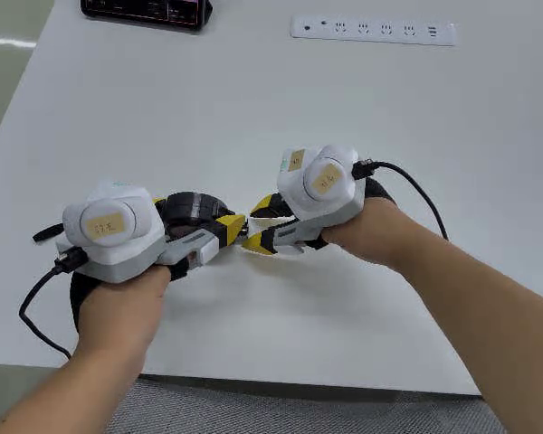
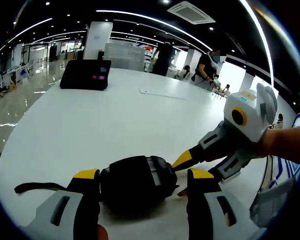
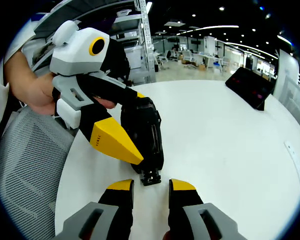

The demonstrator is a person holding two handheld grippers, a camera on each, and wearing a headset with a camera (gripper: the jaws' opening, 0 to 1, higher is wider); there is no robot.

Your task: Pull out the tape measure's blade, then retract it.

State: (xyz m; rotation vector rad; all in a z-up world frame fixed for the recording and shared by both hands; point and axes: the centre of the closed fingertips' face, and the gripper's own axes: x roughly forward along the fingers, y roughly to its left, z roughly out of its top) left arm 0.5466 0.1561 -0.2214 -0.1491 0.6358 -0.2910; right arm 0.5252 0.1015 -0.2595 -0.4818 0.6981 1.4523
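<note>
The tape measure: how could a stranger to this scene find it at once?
On the white table, look near the front edge. The tape measure sits between the jaws of the left gripper. It is round and black, unlike the flat white power strip at the far edge.

Here we go, lower left of the head view: our left gripper (image 1: 204,222) has a rounded white shell, a tan sticker (image 1: 106,225) on its round cap, and a black cable (image 1: 34,298) looping off the left side. At centre, our right gripper (image 1: 257,224) wears the same white shell with two tan stickers and a black lead (image 1: 414,185) curving right. In both gripper views we see grey slotted jaws along the bottom edge, with black pads capped in yellow. A black grip peeks out beneath each hand.
</note>
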